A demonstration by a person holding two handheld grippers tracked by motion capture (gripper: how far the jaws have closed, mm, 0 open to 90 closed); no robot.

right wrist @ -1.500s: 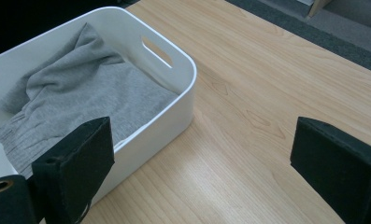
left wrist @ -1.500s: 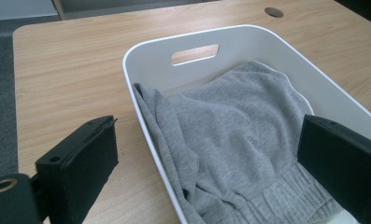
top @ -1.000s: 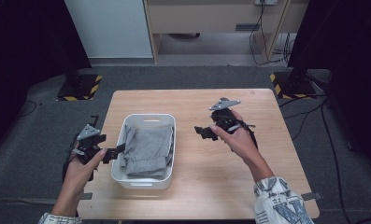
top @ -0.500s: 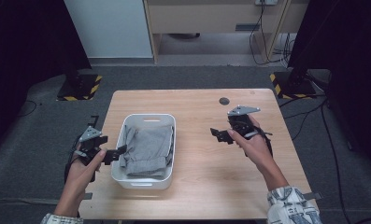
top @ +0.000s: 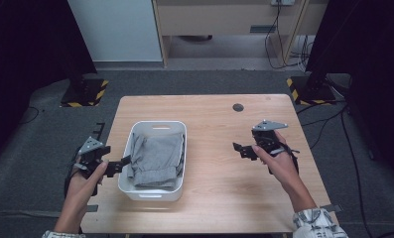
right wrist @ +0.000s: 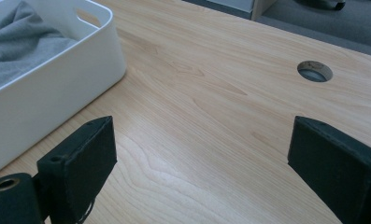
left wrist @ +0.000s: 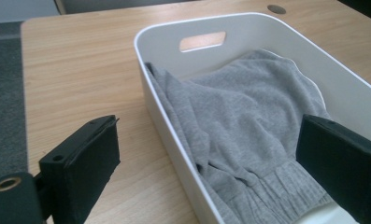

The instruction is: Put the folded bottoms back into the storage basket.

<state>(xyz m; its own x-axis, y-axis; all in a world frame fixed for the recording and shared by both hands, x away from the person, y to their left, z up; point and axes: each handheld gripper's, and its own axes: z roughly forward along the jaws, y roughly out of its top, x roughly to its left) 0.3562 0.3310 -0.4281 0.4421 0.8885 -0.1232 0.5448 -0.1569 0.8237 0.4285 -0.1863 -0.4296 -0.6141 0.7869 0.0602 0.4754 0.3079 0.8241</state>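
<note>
- Left claw [top: 119,165]: held at the table's left edge, tips just at the L wall of the white basket [top: 133,190]. Jaws wide apart, nothing between the pads.
- Left gripper view: the L long wall of the basket [left wrist: 174,135] runs up between the two jaws; one jaw sits outside over the table [left wrist: 80,74], the other over the basket's inside, above the grey garment [left wrist: 239,116]. Contact w/ rim or cloth: cannot tell.
- Grey garment [top: 156,159]: lies folded/bunched inside the basket, covers most of the floor, ribbed hem toward the near end (left gripper view). Knit fabric; type of garment cannot be told.
- Basket: rectangular, rounded corners, slot handle in the far end wall [left wrist: 203,40]; stands on the L half of the table [top: 209,114], long axis running away from the person.
- Right claw [top: 240,148]: on the R half of the table, well apart from the basket, pointing L toward it. Jaws wide apart, empty.
- Right gripper view: bare wood between the jaws; basket corner [right wrist: 57,88] at upper left w/ a bit of grey cloth [right wrist: 15,42] inside; round cable hole [right wrist: 315,71] at upper right.
- Cable hole [top: 238,107] near the far edge of the table, beyond the right claw.
- Height of either claw above the table: cannot tell exactly.
</note>
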